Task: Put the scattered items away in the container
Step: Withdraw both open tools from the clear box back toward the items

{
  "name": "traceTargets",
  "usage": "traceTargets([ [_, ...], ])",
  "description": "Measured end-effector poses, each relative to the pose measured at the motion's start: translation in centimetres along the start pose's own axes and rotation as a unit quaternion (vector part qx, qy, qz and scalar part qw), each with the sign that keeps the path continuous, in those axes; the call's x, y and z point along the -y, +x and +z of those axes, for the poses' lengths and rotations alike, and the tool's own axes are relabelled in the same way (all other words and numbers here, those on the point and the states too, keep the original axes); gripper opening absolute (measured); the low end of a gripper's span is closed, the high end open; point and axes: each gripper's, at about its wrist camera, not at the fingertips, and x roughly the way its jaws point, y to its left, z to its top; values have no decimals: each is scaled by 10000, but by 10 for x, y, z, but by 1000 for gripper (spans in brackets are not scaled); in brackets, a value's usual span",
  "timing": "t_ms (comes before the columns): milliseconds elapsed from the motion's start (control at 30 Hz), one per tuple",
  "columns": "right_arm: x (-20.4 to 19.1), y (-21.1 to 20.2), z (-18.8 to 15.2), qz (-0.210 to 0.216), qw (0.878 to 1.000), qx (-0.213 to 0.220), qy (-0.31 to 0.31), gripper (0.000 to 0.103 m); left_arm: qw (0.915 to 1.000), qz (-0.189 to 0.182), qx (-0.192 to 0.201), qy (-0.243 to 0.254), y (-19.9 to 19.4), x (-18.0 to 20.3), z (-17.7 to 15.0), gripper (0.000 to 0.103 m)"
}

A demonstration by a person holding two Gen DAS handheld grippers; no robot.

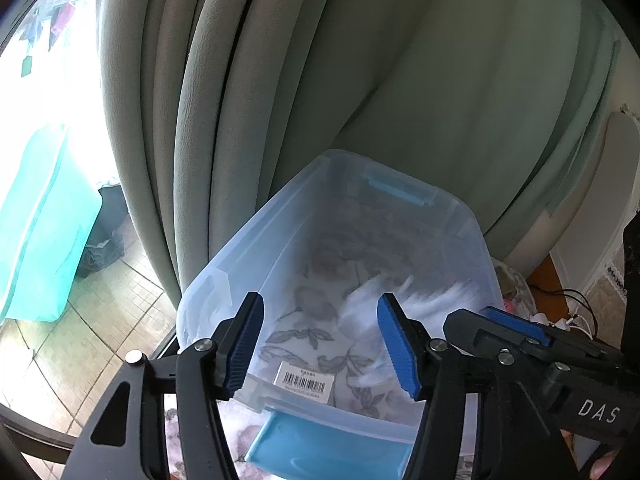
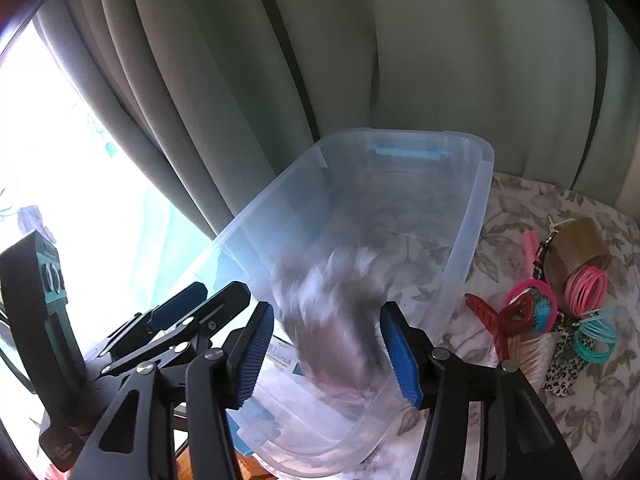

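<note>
- Both grippers tilt down over the clear plastic storage bin with blue latch handles [image 1: 280, 232], side by side.
- Left gripper [image 1: 320, 344]: blue-padded fingers partly spread, nothing between them.
- Right gripper [image 2: 326, 354]: same, fingers apart; a blurred white-grey fluffy thing [image 2: 336, 312] sits in the bin beyond them, no pad touching it.
- Bin's far rim at 12 o'clock butts against the grey-green curtain [image 1: 360, 80].
- Open floral tablecloth [image 2: 520, 208] at 3 o'clock, with a red claw hair clip [image 2: 496, 314], pink bangles [image 2: 588, 286], teal bangles [image 2: 598, 338] and a brown tape roll [image 2: 580, 252].
</note>
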Motion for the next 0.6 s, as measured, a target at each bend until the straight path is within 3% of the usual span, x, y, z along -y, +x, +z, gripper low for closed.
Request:
traceTargets([
  [600, -10, -59, -24, -56, 9994, 308, 126, 62, 9999, 37, -125, -56, 14, 30, 0, 61],
])
